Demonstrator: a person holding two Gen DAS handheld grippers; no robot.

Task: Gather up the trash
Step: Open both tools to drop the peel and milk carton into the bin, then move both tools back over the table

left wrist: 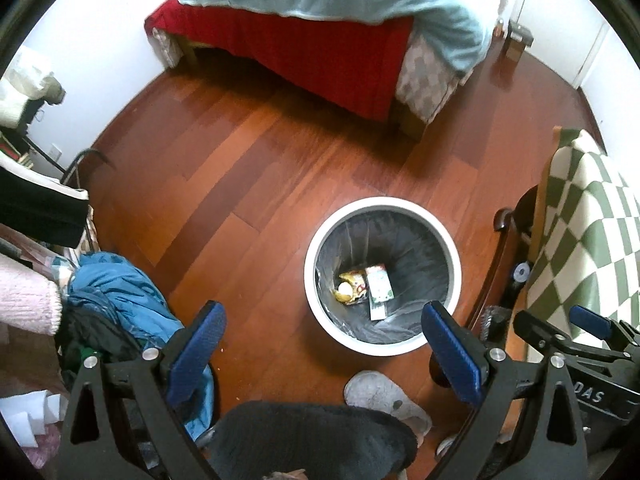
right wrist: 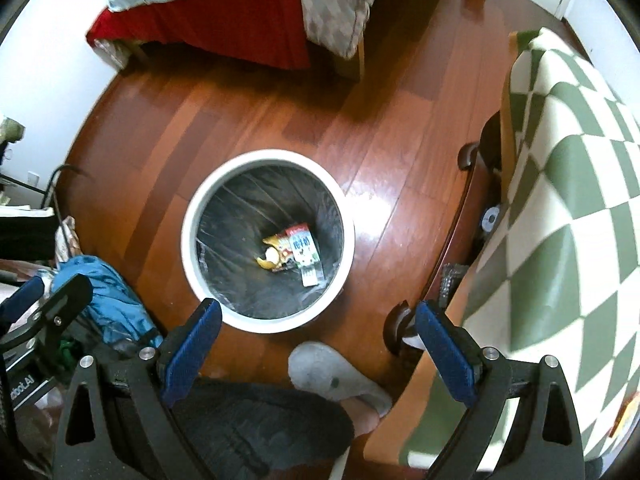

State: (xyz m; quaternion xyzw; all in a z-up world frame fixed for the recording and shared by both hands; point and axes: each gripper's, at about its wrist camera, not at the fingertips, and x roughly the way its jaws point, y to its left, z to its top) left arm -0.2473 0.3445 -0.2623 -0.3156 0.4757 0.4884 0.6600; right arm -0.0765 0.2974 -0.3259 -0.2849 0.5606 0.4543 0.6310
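We hold both grippers spread wide and empty above the trash bin (right wrist: 267, 318), which sits ahead of the right gripper (right wrist: 318, 350) and right of the left gripper (left wrist: 324, 354); 2 wrappers (right wrist: 294, 250), possibly more, lie inside.

Bin with trash on the wood floor

The round white bin (left wrist: 383, 276) (right wrist: 267, 240) stands upright and open, lined with a dark grey bag. At its bottom lie two pieces of trash touching each other: a crumpled yellow wrapper (left wrist: 349, 288) (right wrist: 274, 255) and, overlapping its right side, a flat white-and-green carton (left wrist: 378, 286) (right wrist: 306, 254) with a red end.
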